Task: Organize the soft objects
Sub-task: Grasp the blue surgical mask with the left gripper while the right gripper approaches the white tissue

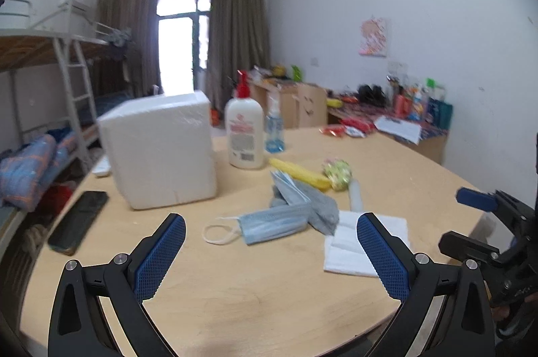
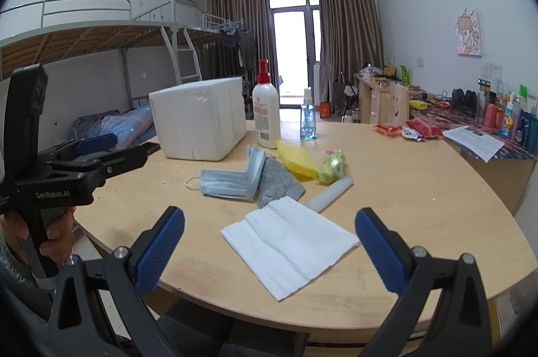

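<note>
Both claws hover wide open and empty above the near edge of the desk (image 2: 420, 205): the left claw (image 1: 270, 251) faces the blue face masks (image 1: 274, 224), the right claw (image 2: 269, 244) the white folded tissue (image 2: 289, 242). A grey cloth (image 2: 277, 180) lies between masks and tissue, touching both; the foam box (image 2: 200, 118) stands behind.

My left gripper (image 1: 270, 251) and right gripper (image 2: 269, 246) look alike: matte black linkage arms with triangular cut-outs, silver round pivot screws, and fingers faced with blue cross-hatched pads (image 1: 161, 256). Seen from the right wrist camera, the left unit has a black pistol-style handle with white "GenRobot.AI" lettering on its body. The hand (image 2: 50, 236) gripping it emerges from what seems a grey quilted sleeve (image 2: 13, 276).
</note>
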